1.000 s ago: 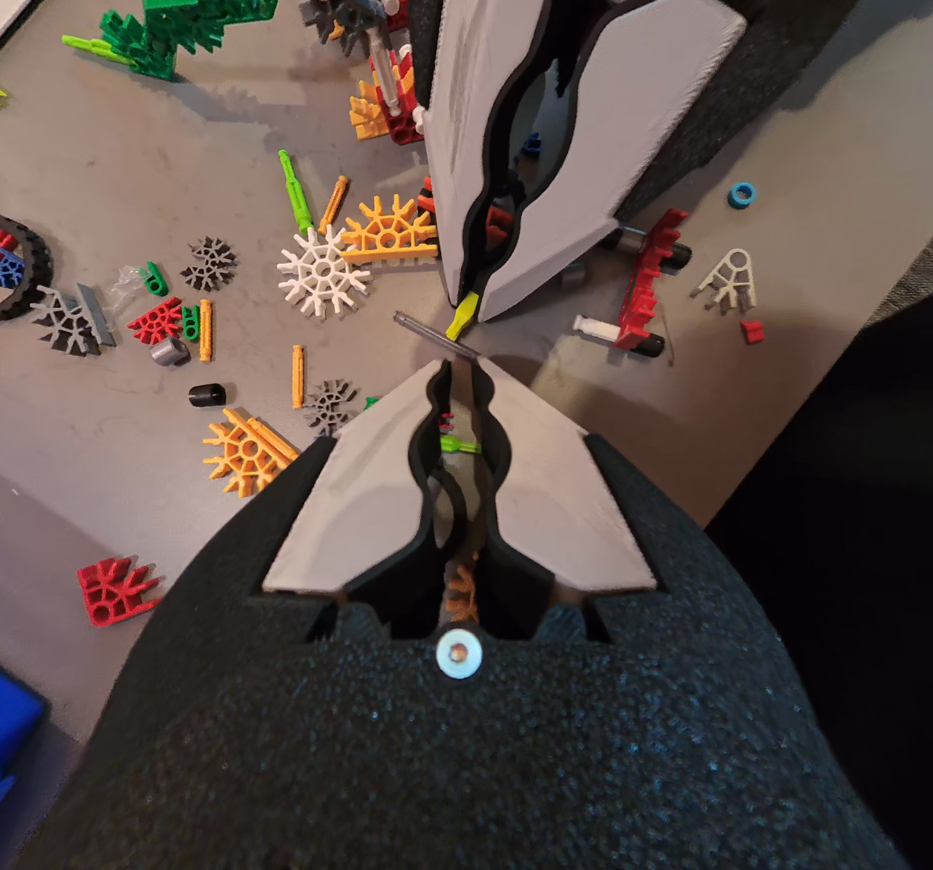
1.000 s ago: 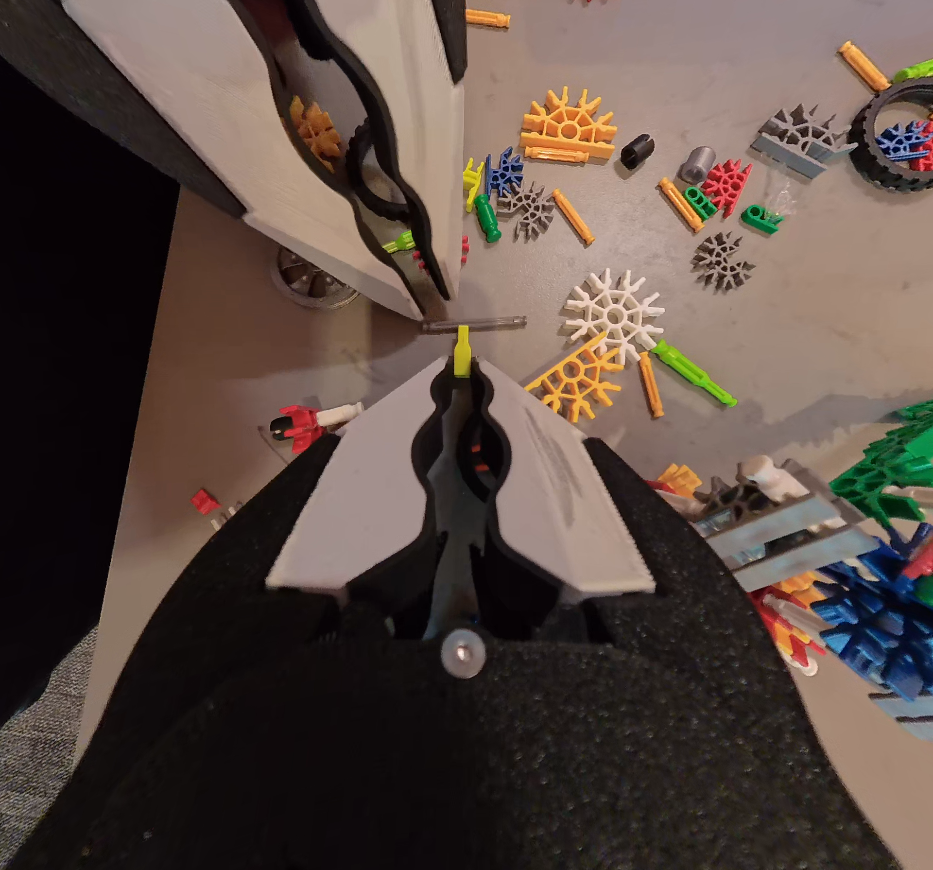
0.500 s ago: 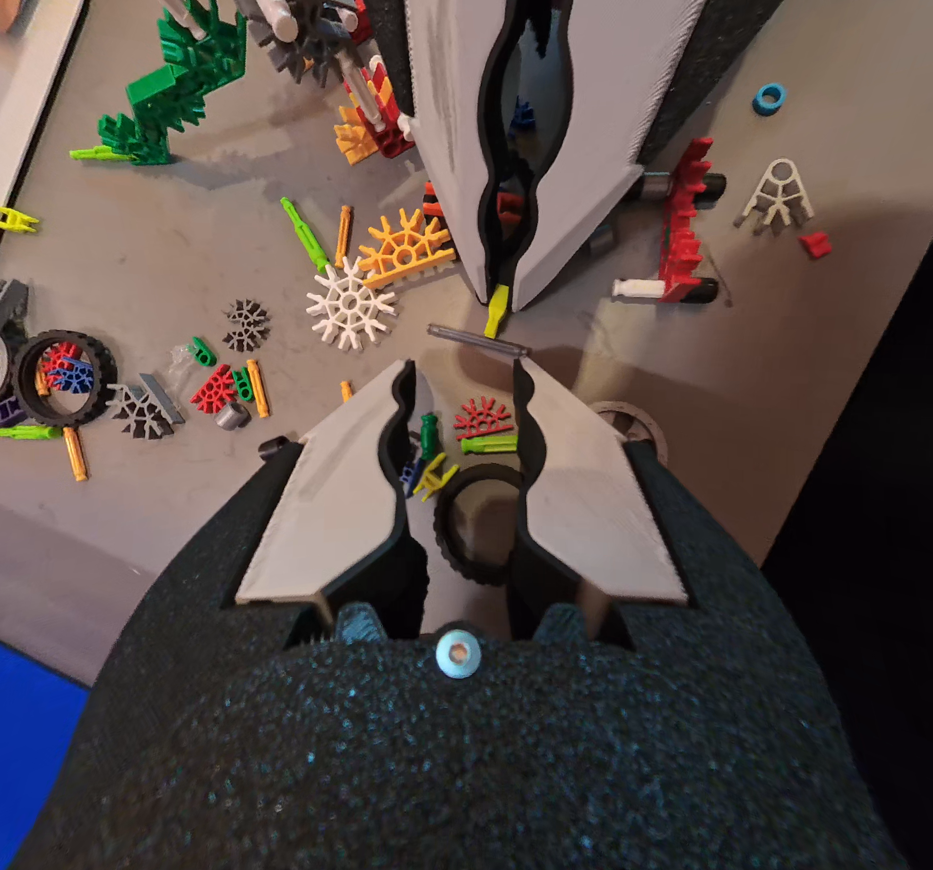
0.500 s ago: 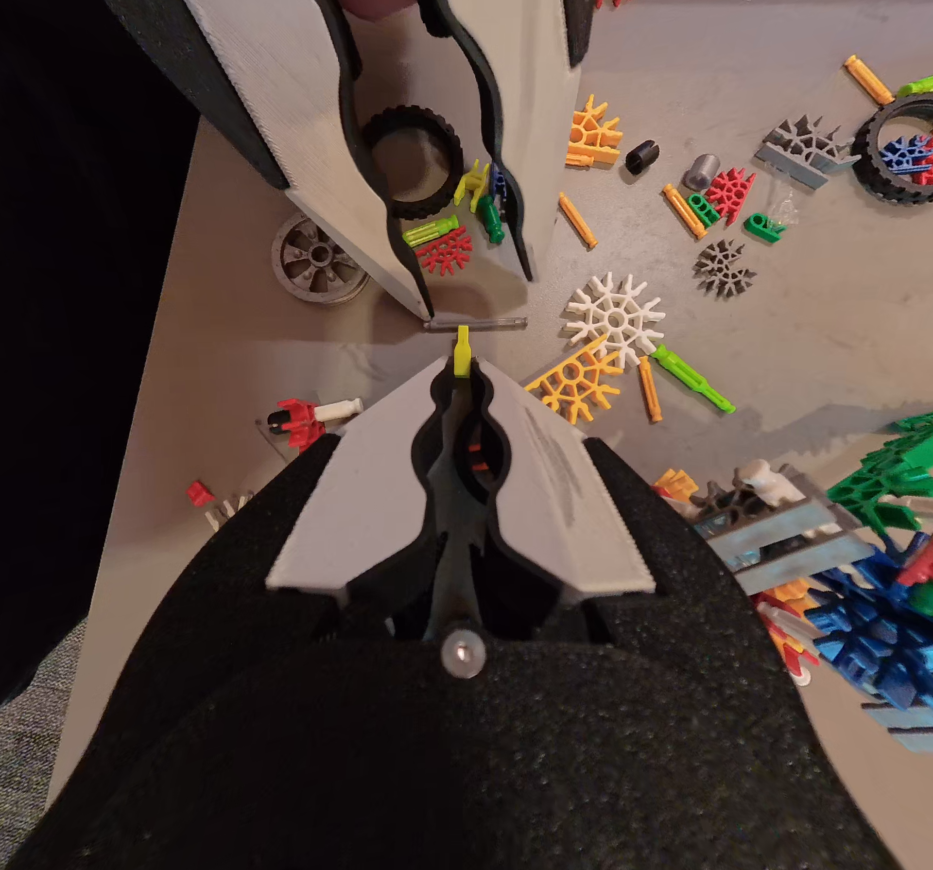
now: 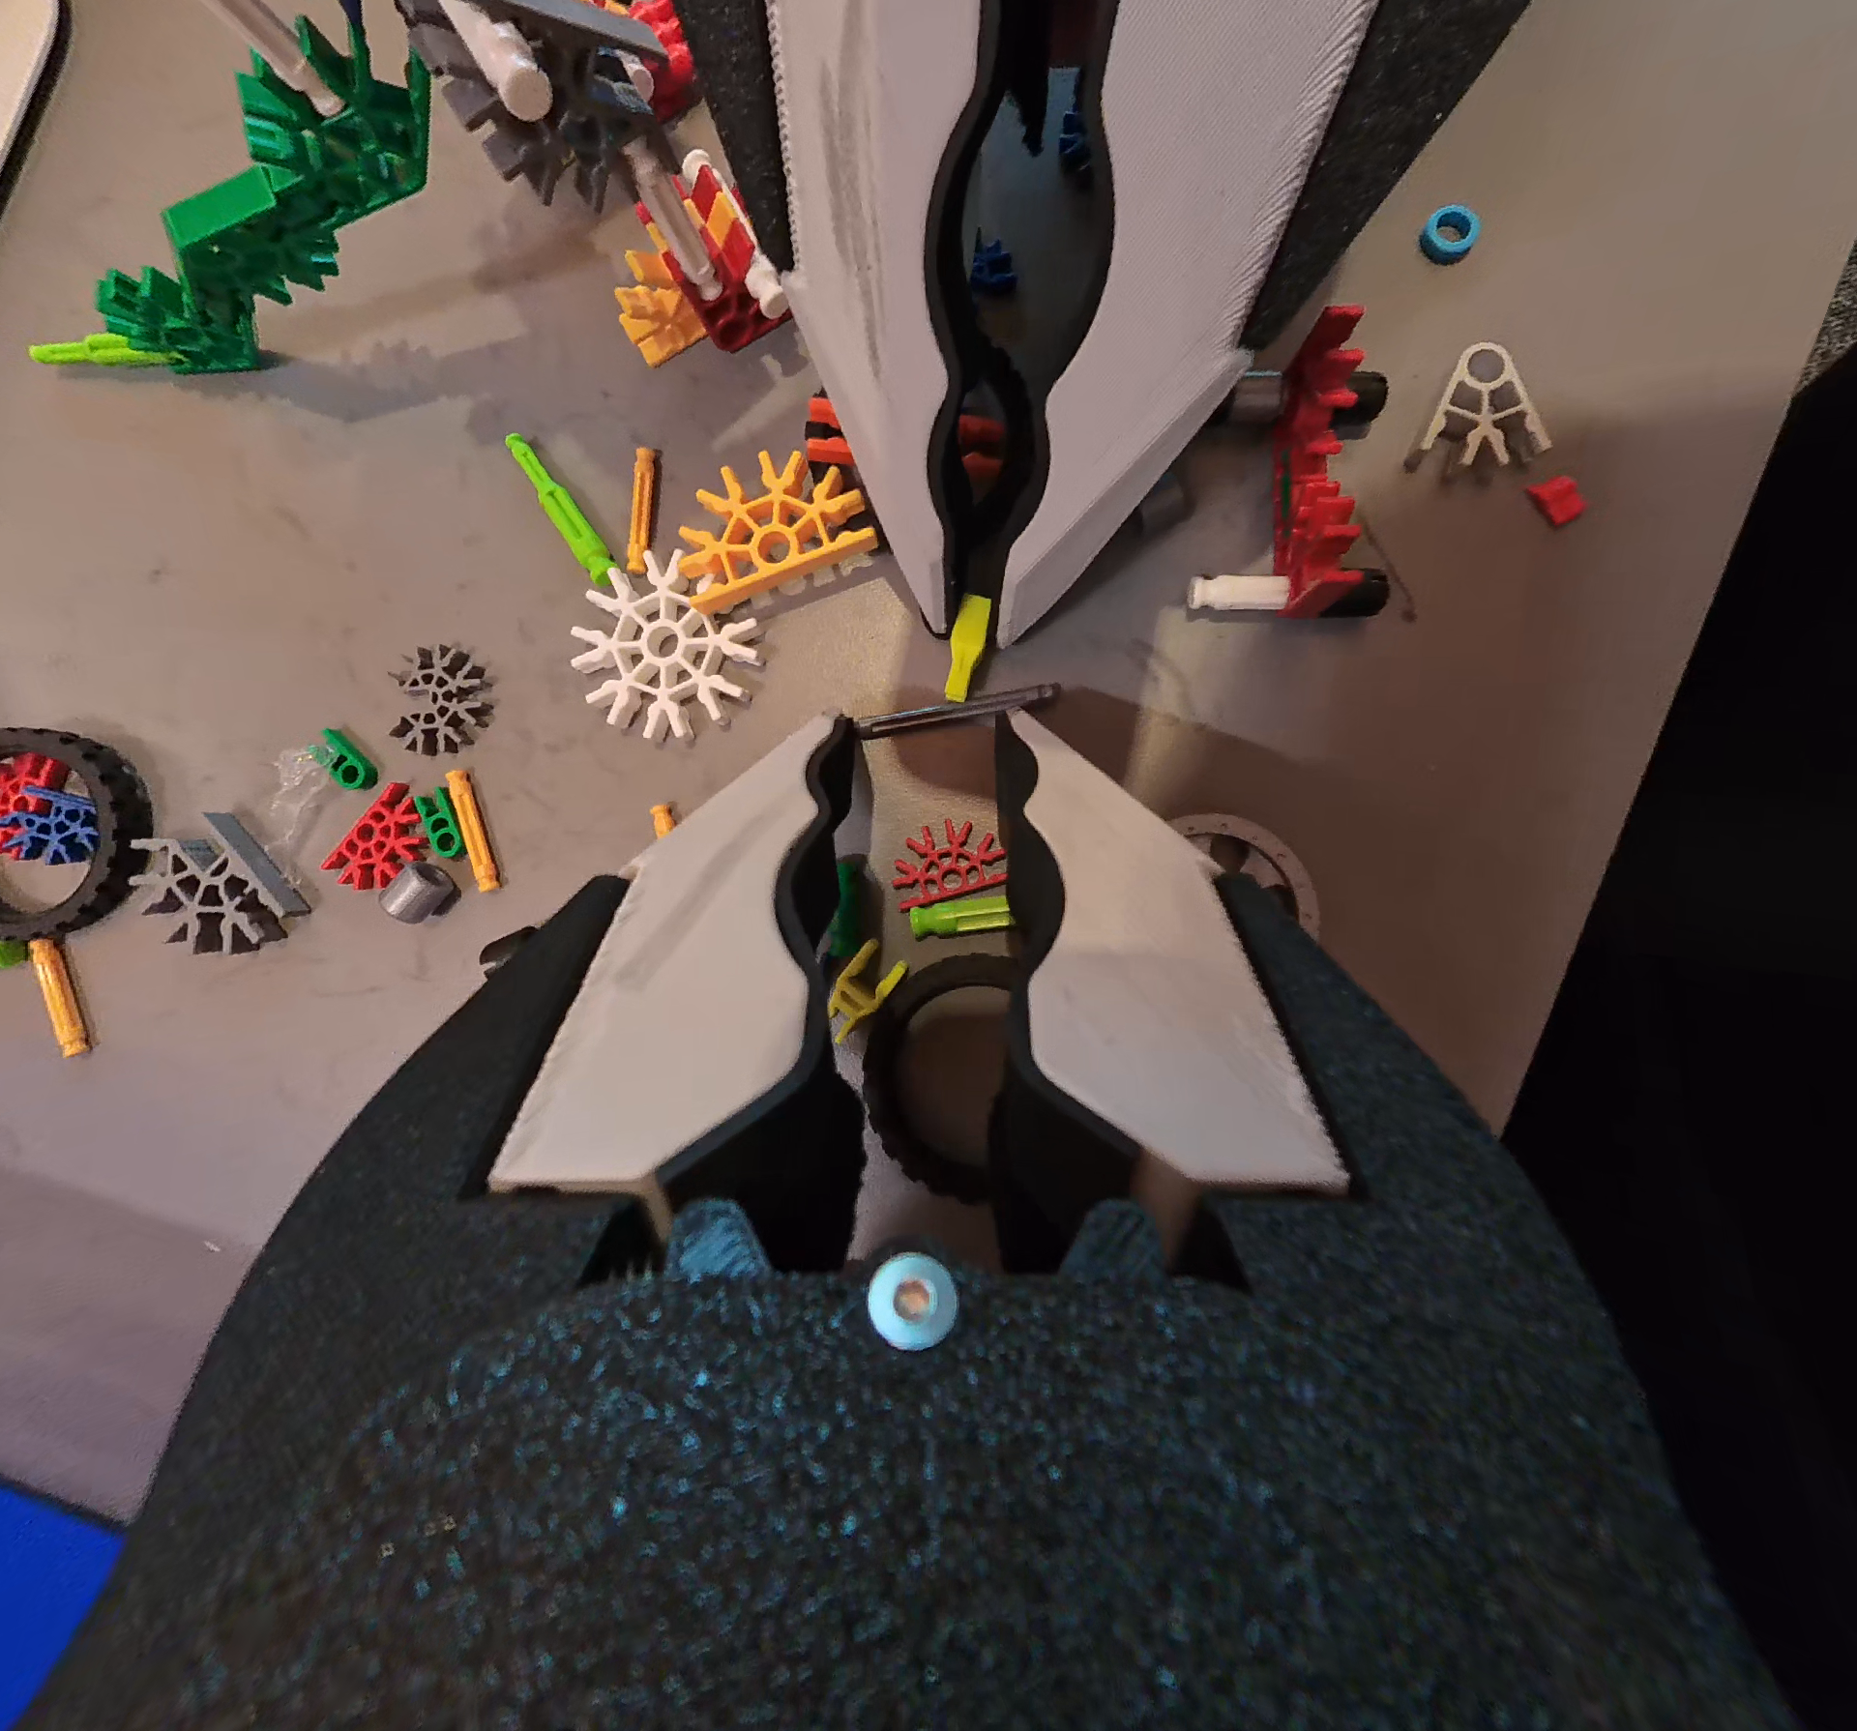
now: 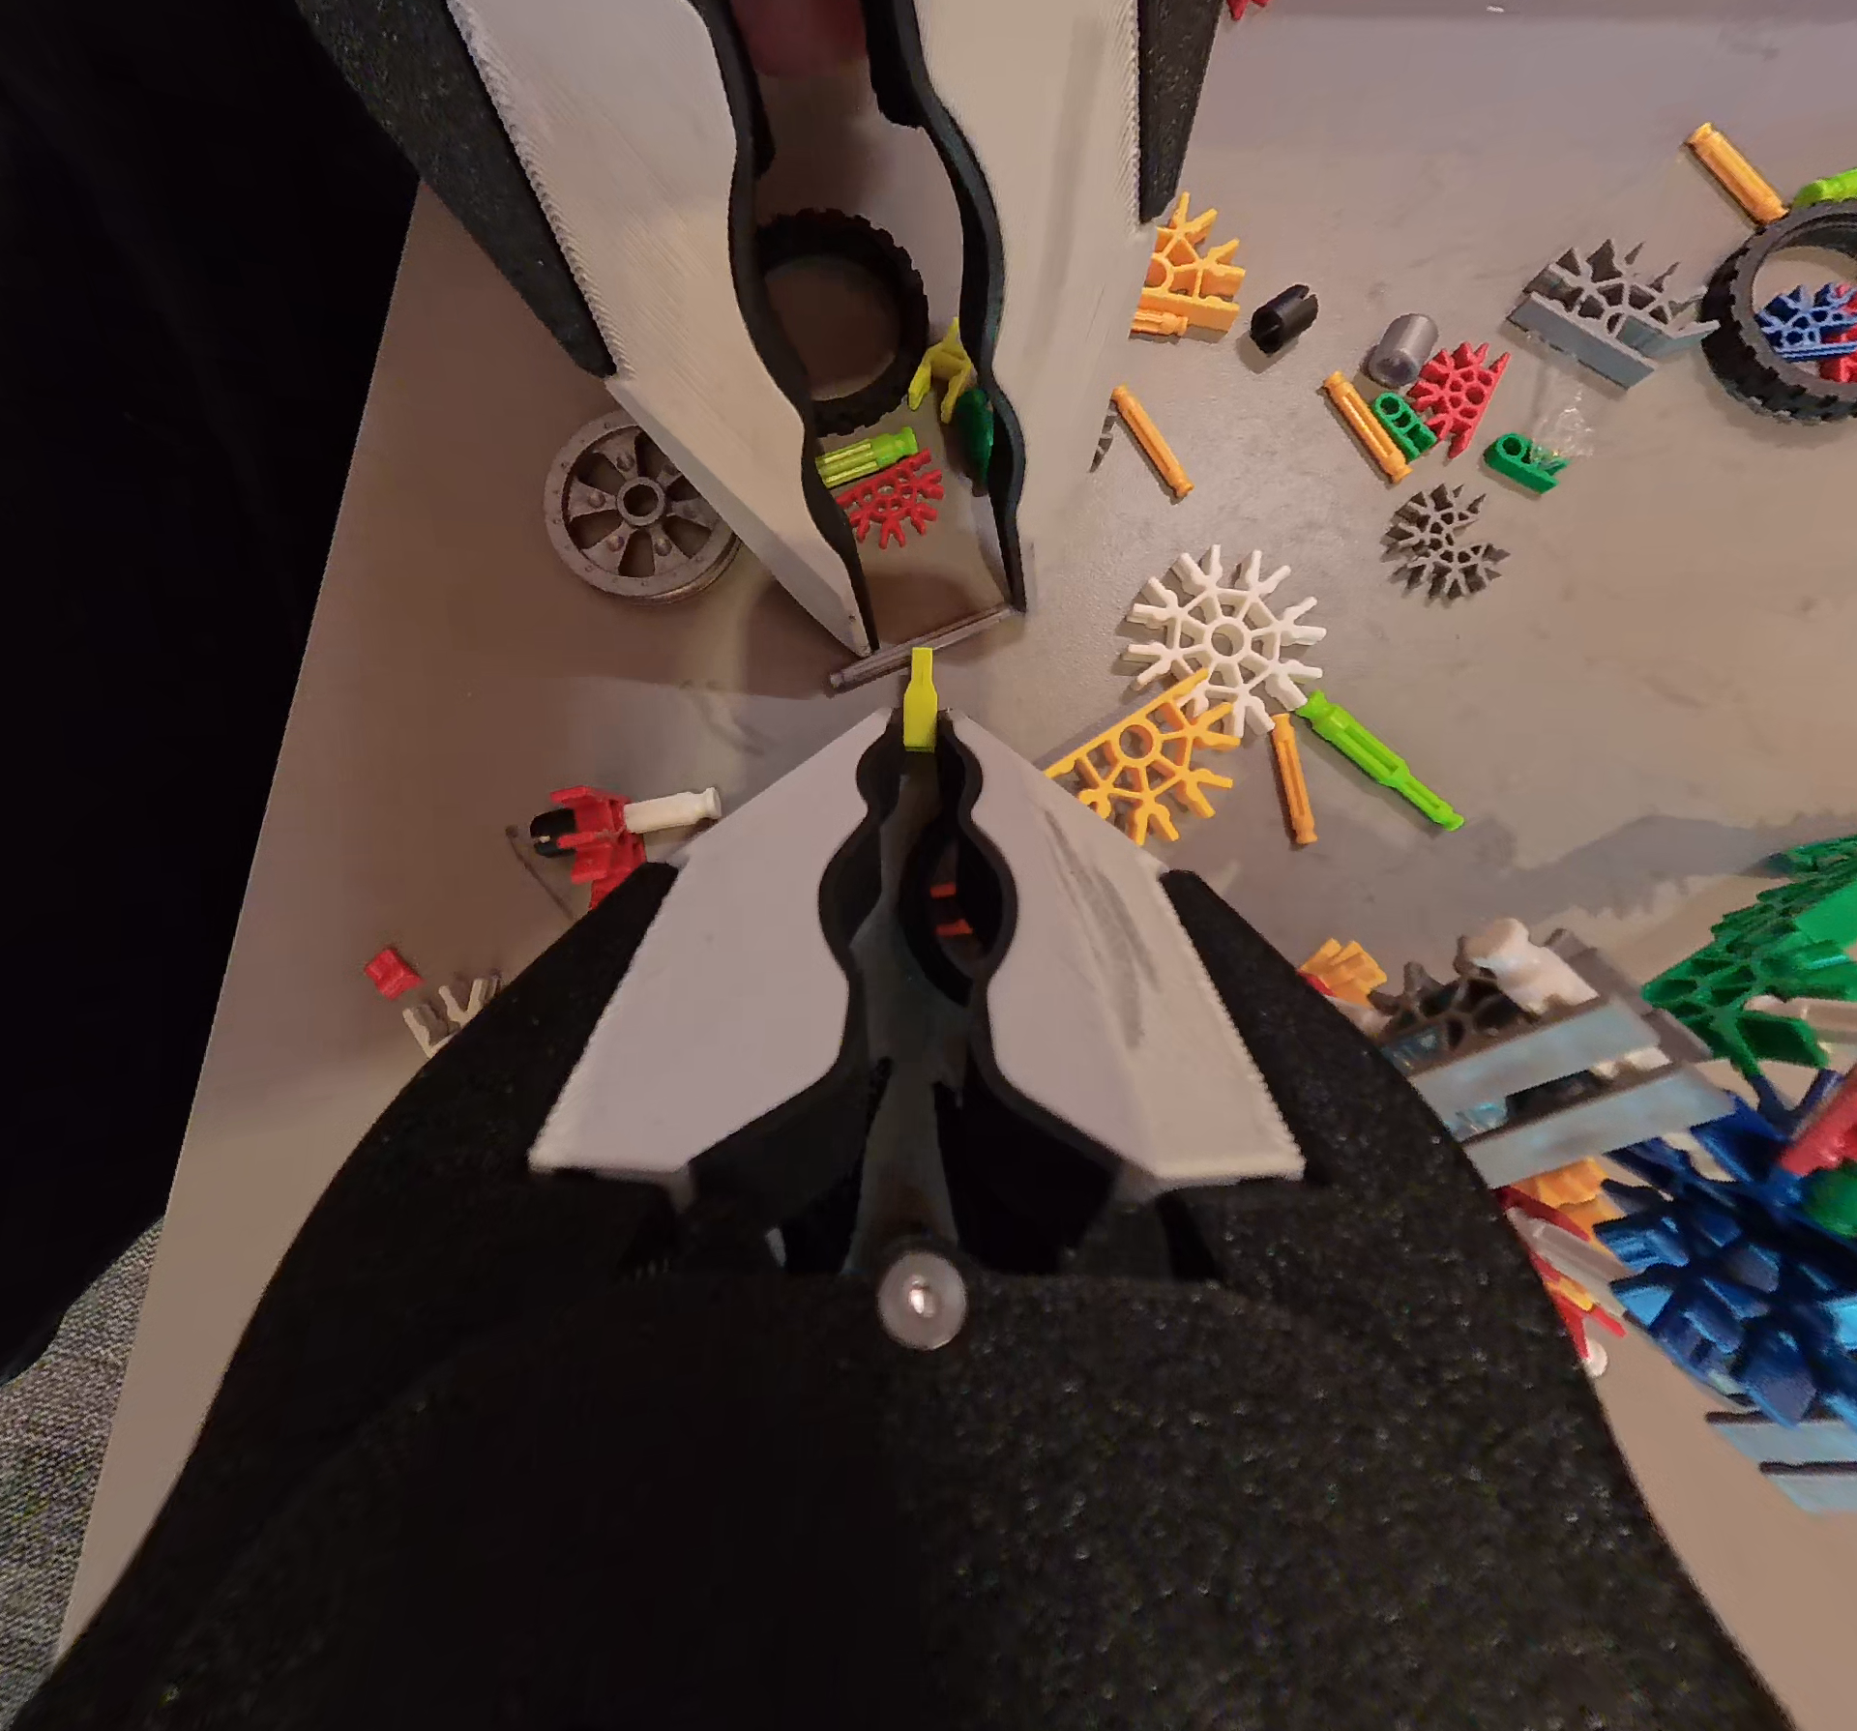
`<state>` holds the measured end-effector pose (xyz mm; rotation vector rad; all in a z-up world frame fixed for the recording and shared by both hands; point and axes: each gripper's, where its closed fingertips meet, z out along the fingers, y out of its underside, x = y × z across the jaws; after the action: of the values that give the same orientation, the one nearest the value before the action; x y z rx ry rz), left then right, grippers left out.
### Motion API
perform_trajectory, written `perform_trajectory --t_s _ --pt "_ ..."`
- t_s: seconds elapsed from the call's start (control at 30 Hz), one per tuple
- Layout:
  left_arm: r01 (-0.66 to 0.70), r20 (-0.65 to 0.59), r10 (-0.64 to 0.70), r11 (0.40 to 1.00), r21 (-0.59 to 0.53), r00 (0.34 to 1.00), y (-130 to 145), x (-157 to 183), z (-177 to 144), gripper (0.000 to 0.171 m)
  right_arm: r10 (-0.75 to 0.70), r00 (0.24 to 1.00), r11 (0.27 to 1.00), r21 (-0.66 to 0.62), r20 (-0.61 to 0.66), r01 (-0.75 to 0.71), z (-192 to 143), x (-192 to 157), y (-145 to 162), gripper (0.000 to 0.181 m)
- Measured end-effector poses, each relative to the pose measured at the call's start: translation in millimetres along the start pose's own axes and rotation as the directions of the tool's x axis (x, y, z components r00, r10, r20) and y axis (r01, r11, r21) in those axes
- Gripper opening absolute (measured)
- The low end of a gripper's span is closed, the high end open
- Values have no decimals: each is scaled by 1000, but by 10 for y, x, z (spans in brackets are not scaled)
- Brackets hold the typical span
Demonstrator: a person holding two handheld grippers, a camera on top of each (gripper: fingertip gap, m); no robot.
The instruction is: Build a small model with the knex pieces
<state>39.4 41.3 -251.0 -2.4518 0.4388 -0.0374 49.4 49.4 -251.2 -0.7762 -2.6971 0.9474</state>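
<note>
My right gripper (image 6: 921, 728) is shut on a short yellow-green rod (image 6: 919, 693), whose tip pokes out in front. The tip meets a thin dark grey rod (image 6: 919, 648) lying crosswise; I cannot tell if they are joined. My left gripper (image 5: 922, 728) is open, and its fingertips (image 5: 839, 733) sit at the ends of that grey rod (image 5: 955, 708) without gripping it. The two grippers point at each other, tip to tip. The left gripper also shows in the right wrist view (image 6: 940, 623), and the right gripper with its yellow-green rod (image 5: 970, 643) shows in the left wrist view.
Many loose construction-toy pieces lie on the grey table (image 5: 251, 527): a white snowflake connector (image 5: 663, 648), a yellow fan connector (image 5: 774, 527), a red connector (image 5: 950, 864), a black tyre (image 6: 844, 316) and a grey wheel hub (image 6: 638, 507). A green assembly (image 5: 261, 226) stands far left. The table edge (image 5: 1658, 779) is at right. Left and right tips are no more than a few centimetres apart. From either gripper's tips it is about 4 centimeters to the yellow fan connector (image 5: 774, 527). Seen from the right wrist view (image 6: 1144, 763) as well.
My left gripper opened and let go of the grey rod, which now lies slightly tilted between its tips. The right gripper stayed shut on the yellow-green rod.
</note>
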Motion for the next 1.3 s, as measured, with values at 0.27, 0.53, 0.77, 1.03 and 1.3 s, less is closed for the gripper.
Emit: perform_trajectory --t_s 0.27,0.53,0.77,1.03,1.3 --pt "36 37 -37 999 27 999 -44 -38 -126 32 -9 1000 1000 3 4 9 -1 -1 3 5" --pt "70 73 -68 997 -30 995 35 -7 -58 34 -11 1000 1000 5 6 11 1 -1 1 5" --pt "86 92 -84 996 -16 992 17 3 -22 32 -12 1000 1000 7 10 12 1 0 0 5" --pt "75 99 -73 997 -16 992 5 15 -14 28 -13 1000 1000 8 14 13 2 1 0 5" --pt "75 82 -74 997 0 994 -3 17 -9 28 -28 999 1000 7 19 28 0 5 1 5"
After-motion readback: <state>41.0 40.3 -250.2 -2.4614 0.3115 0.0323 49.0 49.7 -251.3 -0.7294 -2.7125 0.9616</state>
